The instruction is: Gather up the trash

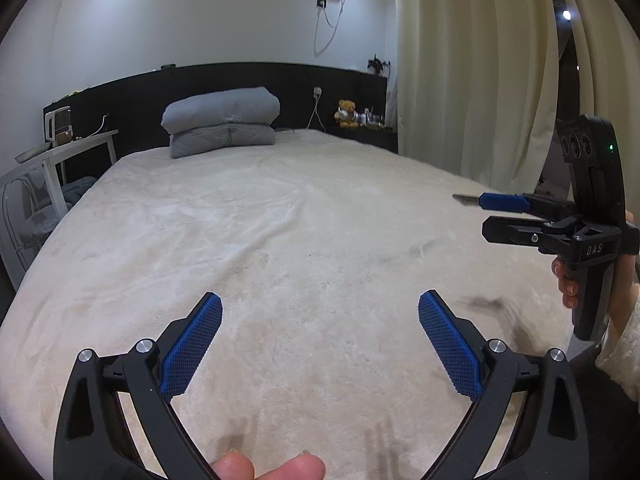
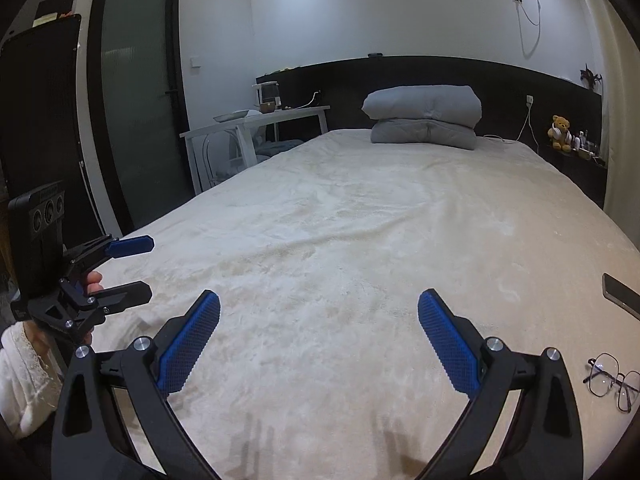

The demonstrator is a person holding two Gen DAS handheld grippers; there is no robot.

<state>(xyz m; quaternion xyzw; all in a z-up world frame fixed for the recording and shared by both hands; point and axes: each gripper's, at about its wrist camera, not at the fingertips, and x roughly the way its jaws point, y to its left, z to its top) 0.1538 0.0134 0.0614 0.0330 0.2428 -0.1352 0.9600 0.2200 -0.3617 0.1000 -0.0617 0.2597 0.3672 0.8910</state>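
Note:
A wide bed with a cream fleece cover fills both views. No trash item shows on it. My left gripper is open and empty, held low over the near part of the bed; it also shows at the left edge of the right wrist view. My right gripper is open and empty over the bed; it shows side-on at the right of the left wrist view. A small dark smudge lies on the cover near the right hand.
A folded grey duvet sits by the black headboard. A white side table stands left of the bed. Glasses and a phone lie on the bed's right side. Cream curtains hang to the right. A teddy bear sits on the shelf.

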